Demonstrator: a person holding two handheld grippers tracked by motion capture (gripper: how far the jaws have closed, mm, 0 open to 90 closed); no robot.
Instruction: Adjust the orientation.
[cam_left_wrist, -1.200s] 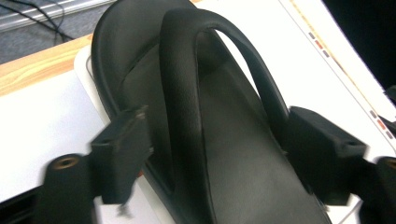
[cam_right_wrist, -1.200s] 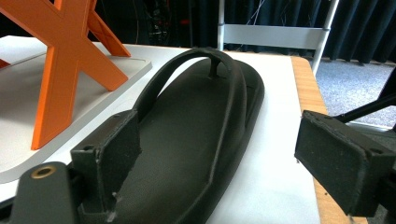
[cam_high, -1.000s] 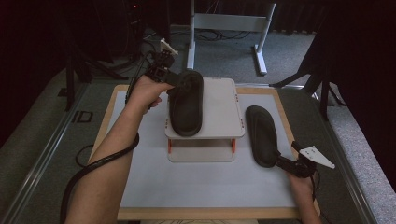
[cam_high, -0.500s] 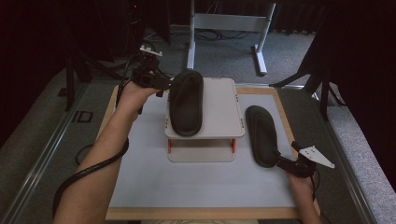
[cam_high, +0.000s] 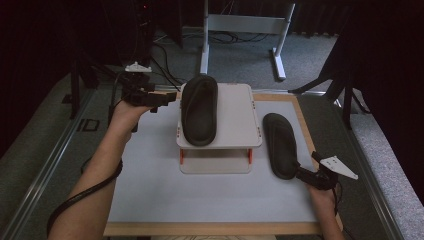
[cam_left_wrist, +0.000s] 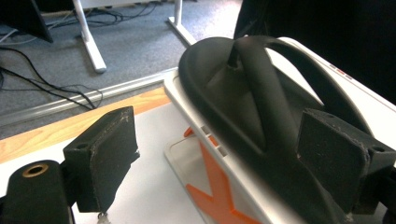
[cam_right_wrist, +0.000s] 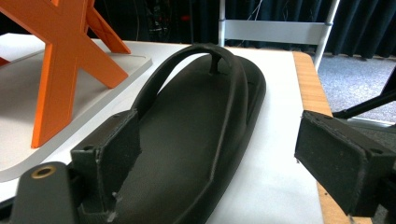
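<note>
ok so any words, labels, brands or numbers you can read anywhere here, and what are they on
No text reads for certain.
Pale marks on the grey floor strip left of the table: perhaps letters, too blurred to read.
Flip-flop on the stand, flip-flop on the table, white stand: no print shows.
Orange cross under the stand: a brace, not a letter.

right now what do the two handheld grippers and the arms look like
Both grippers are black. The left gripper and the right gripper each carry a pale grey three-cornered plate on top. Their jaws end in blocky black pads with scuffed, dusty faces, and a brass-coloured ring sits on the body beside one. A thick black cable loops under the left forearm. Both forearms are bare, with no sleeves.
</note>
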